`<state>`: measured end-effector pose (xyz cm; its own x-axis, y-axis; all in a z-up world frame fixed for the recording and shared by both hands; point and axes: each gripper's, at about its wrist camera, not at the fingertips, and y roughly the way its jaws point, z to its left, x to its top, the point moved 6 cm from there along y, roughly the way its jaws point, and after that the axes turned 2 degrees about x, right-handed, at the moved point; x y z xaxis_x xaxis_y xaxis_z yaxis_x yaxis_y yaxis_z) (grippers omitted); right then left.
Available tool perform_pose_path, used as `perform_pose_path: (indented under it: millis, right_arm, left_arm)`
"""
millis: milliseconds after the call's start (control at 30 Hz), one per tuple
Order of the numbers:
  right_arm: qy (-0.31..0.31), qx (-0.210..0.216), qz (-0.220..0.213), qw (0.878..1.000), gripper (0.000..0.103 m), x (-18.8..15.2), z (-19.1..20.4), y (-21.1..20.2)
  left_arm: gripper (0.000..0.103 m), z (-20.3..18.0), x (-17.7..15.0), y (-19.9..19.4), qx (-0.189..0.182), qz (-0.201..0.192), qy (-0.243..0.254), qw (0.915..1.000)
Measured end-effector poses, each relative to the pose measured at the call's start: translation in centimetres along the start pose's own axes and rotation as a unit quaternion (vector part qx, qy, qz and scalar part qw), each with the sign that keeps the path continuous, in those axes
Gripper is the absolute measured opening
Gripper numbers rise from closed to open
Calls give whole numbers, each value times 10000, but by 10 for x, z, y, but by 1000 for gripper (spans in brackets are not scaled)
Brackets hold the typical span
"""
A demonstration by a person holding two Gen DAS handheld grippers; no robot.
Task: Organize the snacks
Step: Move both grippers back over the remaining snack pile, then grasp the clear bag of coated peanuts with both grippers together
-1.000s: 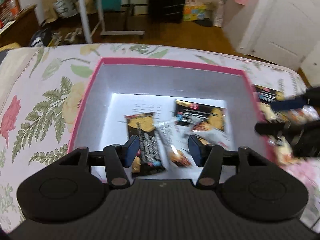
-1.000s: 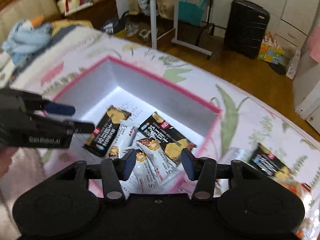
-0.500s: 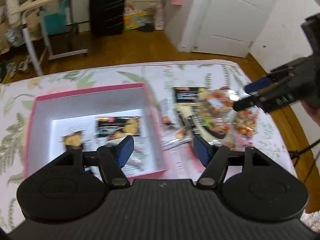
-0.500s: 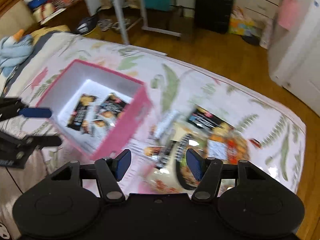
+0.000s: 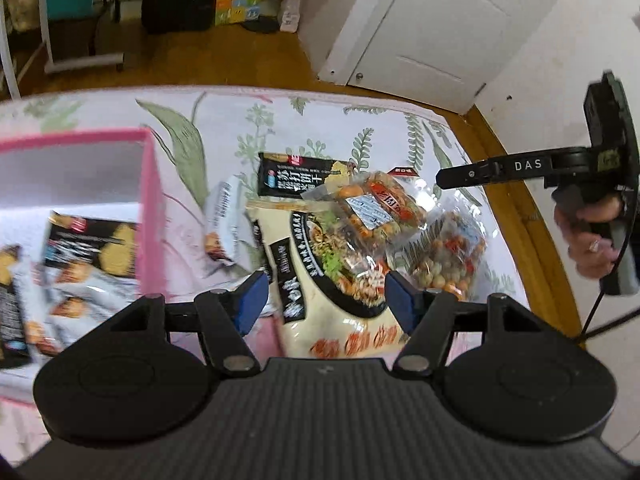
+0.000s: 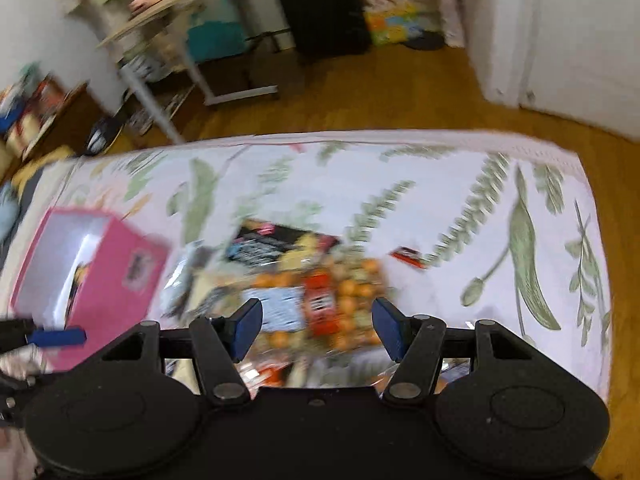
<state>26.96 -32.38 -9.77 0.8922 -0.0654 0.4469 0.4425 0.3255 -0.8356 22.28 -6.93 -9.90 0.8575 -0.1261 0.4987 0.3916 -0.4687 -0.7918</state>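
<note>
A pink box [image 5: 153, 216] with a white inside sits at the left on the floral bedspread and holds several snack packets [image 5: 90, 248]. To its right lies a heap of snacks: a black cracker packet [image 5: 296, 176], a big cream noodle bag [image 5: 320, 280], and two clear bags of coated nuts [image 5: 376, 210]. My left gripper [image 5: 322, 302] is open and empty above the noodle bag. My right gripper [image 6: 316, 324] is open and empty above a nut bag [image 6: 320, 300]; it also shows in the left wrist view [image 5: 500, 168]. The pink box shows in the right wrist view [image 6: 108, 268].
The bed's far edge [image 6: 360, 138] drops to a wooden floor [image 6: 360, 92]. A small red packet [image 6: 408, 258] lies alone on the bedspread. A white door [image 5: 432, 28], a black suitcase [image 6: 320, 4] and a rolling table [image 6: 192, 40] stand beyond.
Both grippers have swung right, away from the pink box, and now hang over the heap of snacks. Both stay open and empty.
</note>
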Motion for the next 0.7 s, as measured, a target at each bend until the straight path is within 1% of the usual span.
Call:
perform_pose_path:
  millis: [100, 133, 200, 233, 300, 367, 400, 467, 533, 600, 633, 667, 700]
  right_arm:
    - [294, -128, -107, 9994, 66, 5, -39, 34]
    - [420, -136, -65, 9990, 66, 6, -50, 45]
    - [449, -162, -46, 9988, 66, 10, -63, 56]
    - [490, -109, -62, 9987, 66, 12, -67, 59]
    - [713, 203, -59, 9972, 66, 15, -75, 63]
    - [1011, 485, -3, 9937, 66, 12, -80, 68]
    - [1048, 564, 48, 9929, 66, 9, -80, 72]
    - [969, 532, 137, 9938, 67, 1, -78, 81]
    - [890, 590, 63, 9943, 69, -2, -75, 80]
    - [1072, 956, 112, 9896, 69, -4, -74, 81]
    - [1174, 1089, 137, 9870, 73, -5, -76, 80]
    - [1217, 1195, 169, 9852, 73, -7, -76, 80]
    - [1176, 1248, 203, 9850, 75, -9, -75, 80]
  left_arm:
    - [62, -2, 2, 34, -20, 46, -266, 9996]
    - [62, -3, 3, 43, -35, 91, -368, 9993]
    - [62, -6, 4, 62, -102, 186, -507, 9985]
    - [62, -7, 3, 70, -85, 232, -562, 9981]
    - [62, -9, 3, 84, -92, 309, -613, 9976]
    - [62, -11, 2, 93, -206, 443, -681, 9965]
    - [62, -12, 4, 95, -286, 478, -749, 9956]
    - [62, -12, 8, 95, -426, 415, -886, 9943]
    - [62, -13, 12, 98, -451, 330, -955, 9939]
    - [61, -12, 14, 106, -389, 350, -1030, 9933]
    - [57, -12, 15, 109, -342, 335, -1074, 9931]
    - [46, -14, 17, 108, -332, 273, -1055, 9935]
    - [42, -16, 19, 108, -339, 228, -979, 9944]
